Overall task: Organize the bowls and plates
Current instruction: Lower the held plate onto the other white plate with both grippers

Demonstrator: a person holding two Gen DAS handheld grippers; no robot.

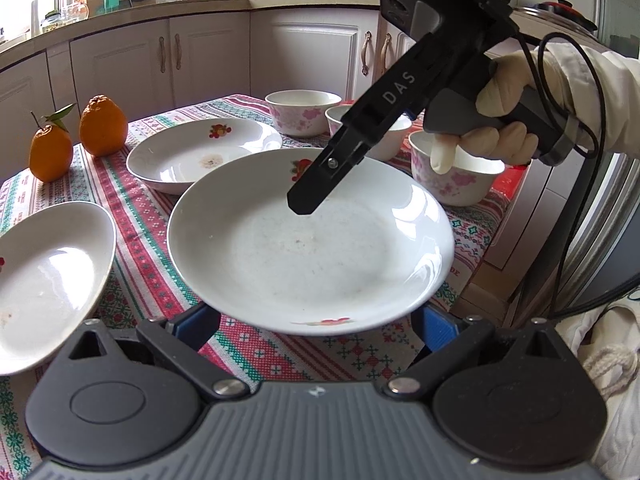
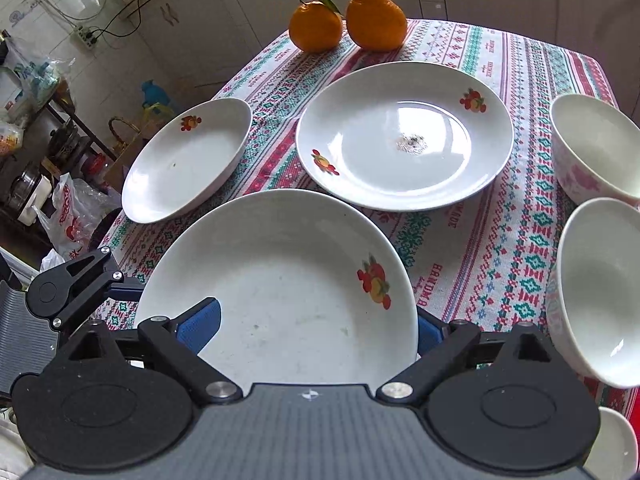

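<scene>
A white plate (image 1: 312, 240) with fruit prints lies on the patterned cloth, right in front of my left gripper (image 1: 318, 314). That gripper is wide open, and its two blue-padded tips reach just under the plate's near rim. My right gripper (image 1: 306, 202) comes down from the upper right over the same plate (image 2: 280, 276). In the right wrist view my right gripper (image 2: 320, 322) stands wide open astride the rim, one pad over the plate's inside and the other partly hidden outside it. Two more plates (image 2: 404, 136) (image 2: 188, 160) lie beyond. Flowered bowls (image 2: 596, 148) (image 2: 600, 292) stand to the right.
Two oranges (image 2: 376, 18) (image 2: 316, 26) sit at the table's far edge. A third bowl (image 1: 304, 114) stands behind the others (image 1: 456, 176). The table drops off close past the bowls. Kitchen cabinets (image 1: 200, 60) lie beyond, and bags and pots crowd the floor (image 2: 68, 216).
</scene>
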